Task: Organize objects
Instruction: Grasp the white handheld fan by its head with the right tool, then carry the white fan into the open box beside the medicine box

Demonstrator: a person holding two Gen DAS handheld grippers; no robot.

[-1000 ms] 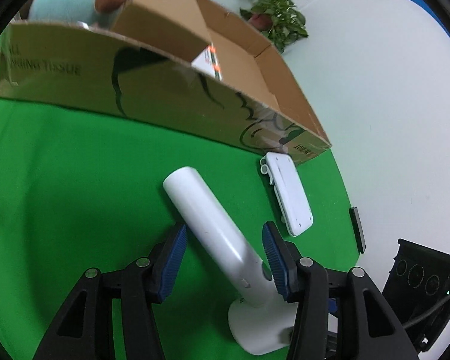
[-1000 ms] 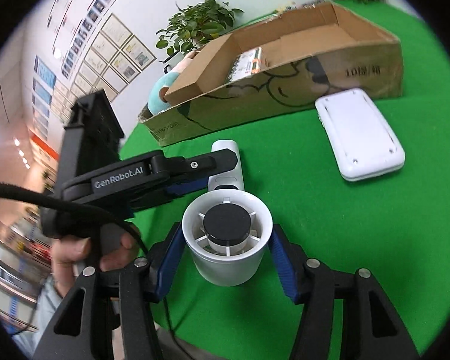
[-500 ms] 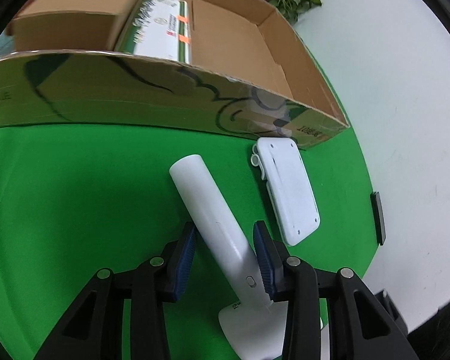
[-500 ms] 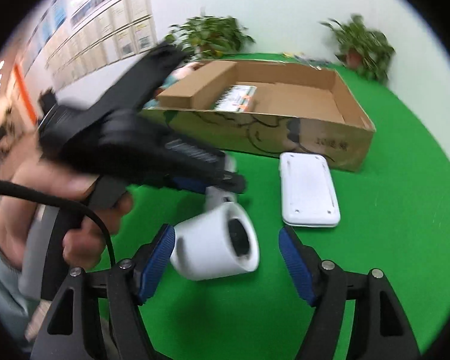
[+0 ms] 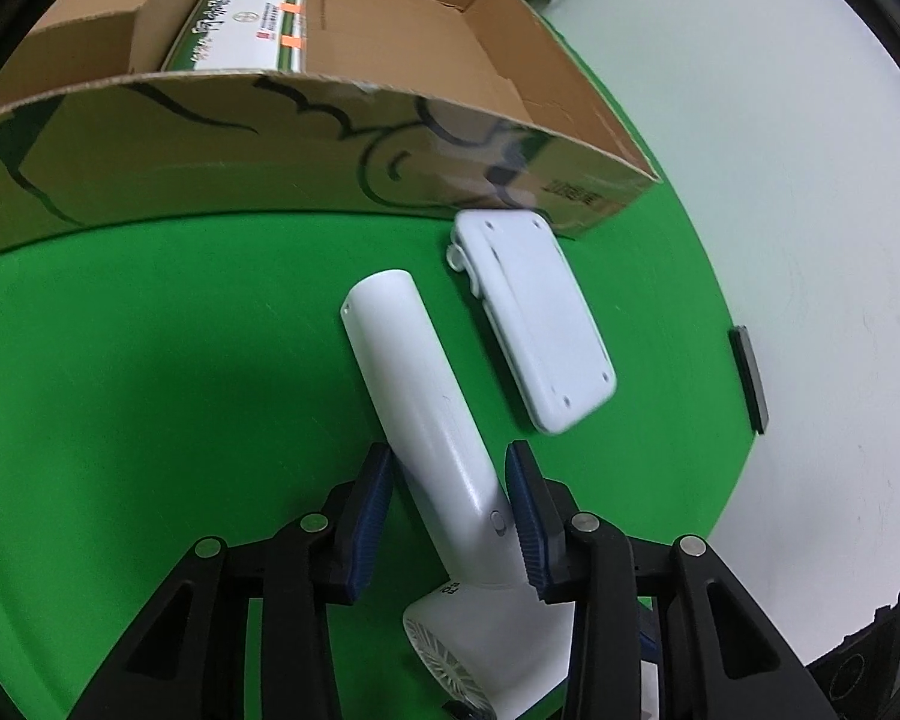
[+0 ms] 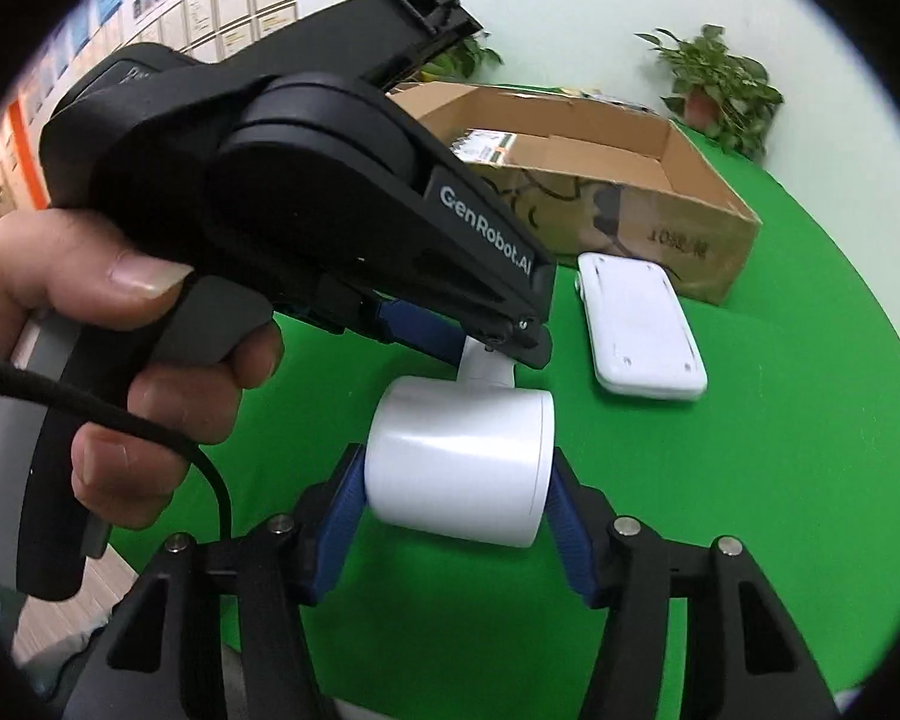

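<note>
Both claws pinching white hair dryer over green table — left gripper on handle, right gripper closing on barrel. Lift level, carry far into cardboard box — avoid white case at right.

The hair dryer handle is mostly hidden behind the left hand-held gripper; the box's left end is cut off by the picture's edge

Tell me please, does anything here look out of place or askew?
The flat white device lies underside up, screw holes showing, on the green cloth beside the cardboard box, askew to its wall. Only a green and white packet is seen inside the box. Nothing looks spilled or broken.
</note>
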